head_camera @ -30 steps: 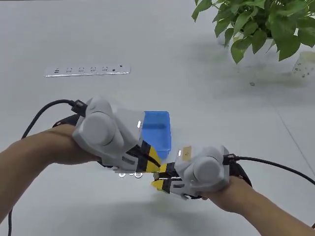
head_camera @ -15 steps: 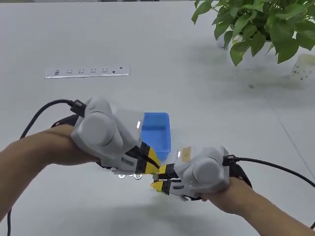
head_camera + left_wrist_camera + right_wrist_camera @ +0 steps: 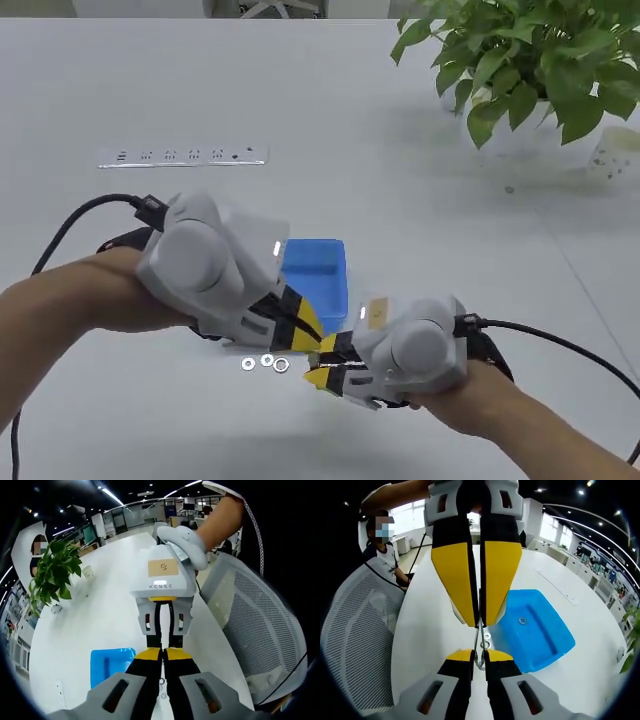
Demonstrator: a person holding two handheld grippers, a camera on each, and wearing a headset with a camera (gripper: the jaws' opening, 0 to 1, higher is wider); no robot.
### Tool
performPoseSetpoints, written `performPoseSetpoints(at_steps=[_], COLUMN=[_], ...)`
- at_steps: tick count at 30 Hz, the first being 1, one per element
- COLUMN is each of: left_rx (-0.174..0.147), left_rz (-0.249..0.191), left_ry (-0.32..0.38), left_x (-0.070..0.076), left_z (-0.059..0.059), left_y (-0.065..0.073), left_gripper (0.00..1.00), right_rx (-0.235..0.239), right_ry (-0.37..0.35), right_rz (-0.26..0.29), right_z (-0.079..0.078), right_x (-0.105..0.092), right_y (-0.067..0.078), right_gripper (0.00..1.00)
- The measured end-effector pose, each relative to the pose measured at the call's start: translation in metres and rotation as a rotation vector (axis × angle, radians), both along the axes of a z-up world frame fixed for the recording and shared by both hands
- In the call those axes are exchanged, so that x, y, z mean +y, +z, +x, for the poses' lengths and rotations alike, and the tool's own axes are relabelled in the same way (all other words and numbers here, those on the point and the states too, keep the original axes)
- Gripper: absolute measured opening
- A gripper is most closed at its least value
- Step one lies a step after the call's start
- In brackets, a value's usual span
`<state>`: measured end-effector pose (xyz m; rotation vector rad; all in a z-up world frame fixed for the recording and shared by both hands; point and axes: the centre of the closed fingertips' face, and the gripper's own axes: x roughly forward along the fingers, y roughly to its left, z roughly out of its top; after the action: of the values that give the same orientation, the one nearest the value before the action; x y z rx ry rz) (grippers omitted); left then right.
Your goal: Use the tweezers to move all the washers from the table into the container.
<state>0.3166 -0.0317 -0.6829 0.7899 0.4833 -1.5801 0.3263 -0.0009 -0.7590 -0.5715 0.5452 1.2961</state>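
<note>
Three washers (image 3: 267,361) are seen beside the container (image 3: 322,264); the tweezers (image 3: 478,639) are seemingly clamped by left gripper (image 3: 161,653) and right gripper (image 3: 479,655), tips hidden.

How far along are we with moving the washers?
Done: one washer lies in the blue container. In hand: the left gripper and right gripper are both shut on the tweezers between them. Left: three washers on the table.

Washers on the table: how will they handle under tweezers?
The washers look thin, flat and shiny, so they'll probably slip from the tweezers. Small metal rings lying flat: likely light, and may skid on the smooth table rather than lift.
</note>
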Motion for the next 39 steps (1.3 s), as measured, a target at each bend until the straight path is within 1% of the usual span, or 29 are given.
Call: performPoseSetpoints(at_steps=[8,11,13,20,27,34,35,39], left_rx=[-0.023,-0.031,-0.031,-0.056,-0.073,-0.071,-0.067,-0.066], left_rz=[-0.009,-0.016,-0.024,-0.032,-0.03,-0.037,-0.044,-0.046], left_ry=[0.018,0.029,0.04,0.061,0.075,0.096,0.1,0.108], left_x=[0.006,0.009,0.01,0.016,0.021,0.027,0.027,0.028], left_z=[0.008,0.012,0.015,0.029,0.044,0.059,0.061,0.068], left_y=[0.012,0.017,0.02,0.028,0.028,0.026,0.027,0.028], left_gripper=[0.05,0.05,0.05,0.05,0.05,0.05,0.05,0.05], right_rx=[-0.02,-0.03,-0.036,-0.056,-0.063,-0.057,-0.056,-0.059], right_ry=[0.015,0.017,0.02,0.028,0.033,0.043,0.044,0.049], right_rz=[0.0,0.001,0.003,0.01,0.014,0.012,0.017,0.013], right_z=[0.009,0.015,0.018,0.035,0.05,0.064,0.065,0.074], right_x=[0.006,0.01,0.012,0.02,0.026,0.031,0.032,0.034], right_y=[0.012,0.017,0.02,0.028,0.029,0.026,0.027,0.027], right_gripper=[0.1,0.1,0.1,0.1,0.1,0.1,0.1,0.1])
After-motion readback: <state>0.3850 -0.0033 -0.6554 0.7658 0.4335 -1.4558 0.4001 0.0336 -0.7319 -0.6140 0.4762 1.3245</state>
